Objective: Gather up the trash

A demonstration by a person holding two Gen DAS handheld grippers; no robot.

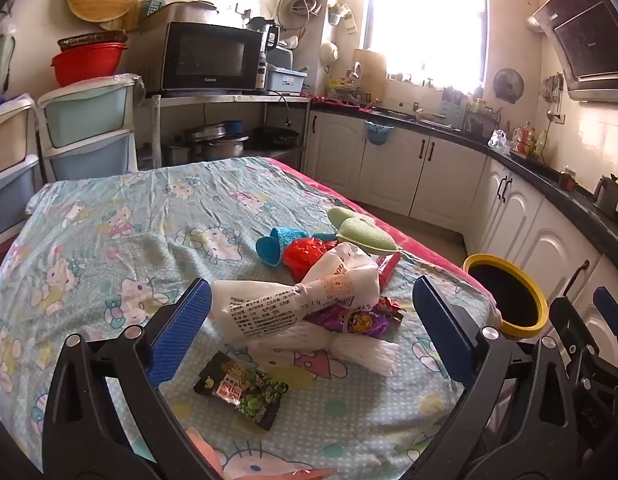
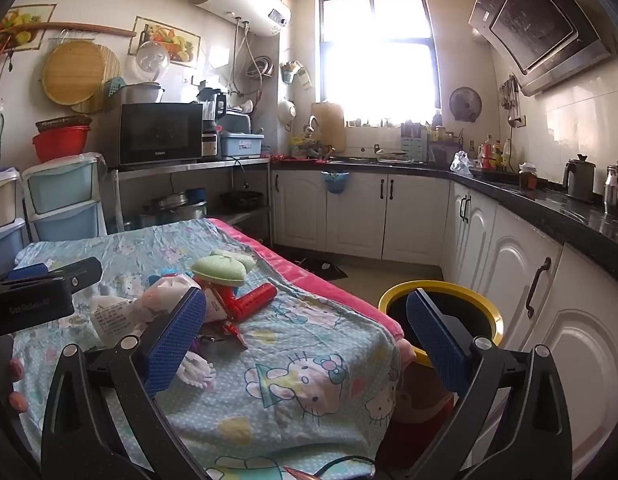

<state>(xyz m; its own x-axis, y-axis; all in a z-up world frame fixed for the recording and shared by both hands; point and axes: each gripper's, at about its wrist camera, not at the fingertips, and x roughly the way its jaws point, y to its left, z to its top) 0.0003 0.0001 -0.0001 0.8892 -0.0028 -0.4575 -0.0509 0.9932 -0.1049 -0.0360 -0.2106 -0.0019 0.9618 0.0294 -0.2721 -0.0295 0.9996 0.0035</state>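
A pile of trash lies on the Hello Kitty cloth: a white printed plastic bag [image 1: 305,304], white foam netting [image 1: 349,350], a purple wrapper [image 1: 359,320], a red wrapper [image 1: 307,256], a blue cone [image 1: 277,244], green sponges [image 1: 361,230] and a red tube [image 2: 255,296]. A dark green-pea snack packet [image 1: 243,388] lies nearest. My left gripper [image 1: 309,336] is open above the pile, holding nothing. My right gripper [image 2: 305,344] is open and empty over the table's right edge. The yellow-rimmed black bin [image 2: 441,312] stands on the floor to the right, also in the left wrist view [image 1: 507,292].
White cabinets [image 2: 509,264] under a dark counter run along the right and back. Plastic drawer units [image 1: 89,128] stand to the left. A steel shelf with a microwave [image 1: 209,56] stands behind the table. A pink blanket edge [image 2: 309,276] hangs at the table's right side.
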